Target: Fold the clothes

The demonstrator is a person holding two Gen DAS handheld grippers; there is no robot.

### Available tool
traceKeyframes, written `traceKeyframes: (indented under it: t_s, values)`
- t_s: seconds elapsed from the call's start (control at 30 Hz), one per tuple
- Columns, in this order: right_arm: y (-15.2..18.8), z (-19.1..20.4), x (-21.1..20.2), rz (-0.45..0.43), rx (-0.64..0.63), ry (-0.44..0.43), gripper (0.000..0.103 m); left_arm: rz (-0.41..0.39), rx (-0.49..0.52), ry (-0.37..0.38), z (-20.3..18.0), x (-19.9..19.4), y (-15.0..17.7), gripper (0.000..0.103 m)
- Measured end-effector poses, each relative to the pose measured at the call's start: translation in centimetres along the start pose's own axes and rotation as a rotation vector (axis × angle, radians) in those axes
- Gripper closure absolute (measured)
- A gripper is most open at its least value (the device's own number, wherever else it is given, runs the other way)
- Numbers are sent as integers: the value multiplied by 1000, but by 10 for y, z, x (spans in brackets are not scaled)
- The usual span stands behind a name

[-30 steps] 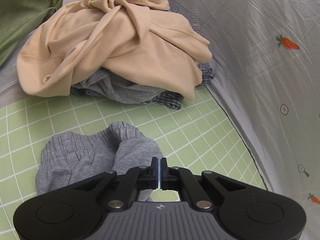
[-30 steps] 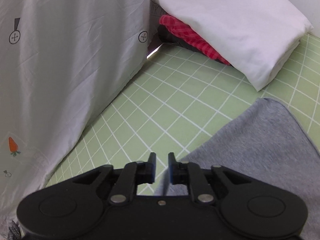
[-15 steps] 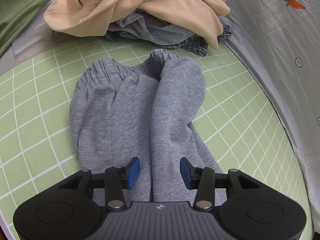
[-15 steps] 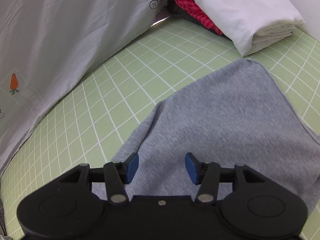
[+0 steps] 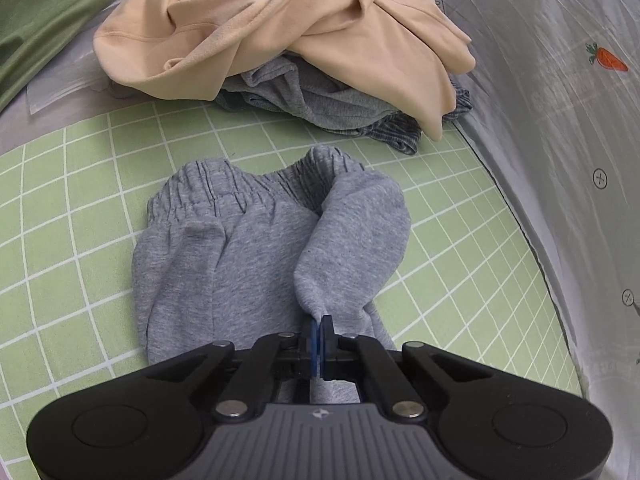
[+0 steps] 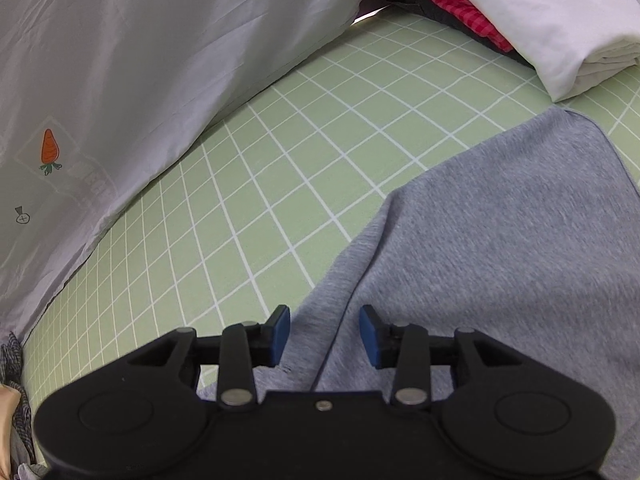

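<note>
Grey sweatpants (image 5: 256, 256) are pinched in the left tongs (image 5: 319, 330) and lie between the closing right tongs (image 6: 324, 330).

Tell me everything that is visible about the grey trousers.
The grey trousers are soft heathered jersey with a gathered elastic waistband, lying lengthwise on the green grid mat, one side folded over. The left gripper is shut on a pinched ridge of fabric. The right gripper is closing, cloth between its pads.

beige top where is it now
Left wrist view, top centre: the beige top lies crumpled on a clothes pile, beyond the grey pants.
</note>
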State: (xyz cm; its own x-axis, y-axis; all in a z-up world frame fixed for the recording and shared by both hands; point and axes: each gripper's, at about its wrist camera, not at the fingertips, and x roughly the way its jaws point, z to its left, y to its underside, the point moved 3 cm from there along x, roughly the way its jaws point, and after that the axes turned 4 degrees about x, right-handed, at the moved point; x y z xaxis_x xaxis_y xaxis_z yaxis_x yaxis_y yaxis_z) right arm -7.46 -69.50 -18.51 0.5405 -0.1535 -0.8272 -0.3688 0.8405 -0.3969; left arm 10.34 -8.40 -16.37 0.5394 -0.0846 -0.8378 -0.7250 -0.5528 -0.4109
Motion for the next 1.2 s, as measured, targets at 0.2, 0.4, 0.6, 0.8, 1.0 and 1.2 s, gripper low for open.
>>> traceKeyframes:
  t_s: [0.2, 0.4, 0.6, 0.8, 1.0, 1.2]
  values:
    - [-6, 8, -1, -54, -19, 37, 61, -2, 8, 4, -6, 5, -5, 103]
    - [-7, 10, 11, 15, 13, 36, 60, -11, -13, 14, -9, 7, -9, 103]
    - [-11, 15, 17, 50, 0, 33, 101, -24, -42, 35, -16, 11, -18, 103]
    - [-39, 26, 15, -6, -9, -19, 102, -102, -92, 63, -30, 20, -43, 103]
    - [-57, 19, -3, -108, 63, -26, 56, -159, -45, 44, -50, 15, -60, 61]
    - [-18, -20, -54, -151, 38, 43, 30, -22, 223, 39, -56, -12, -3, 41]
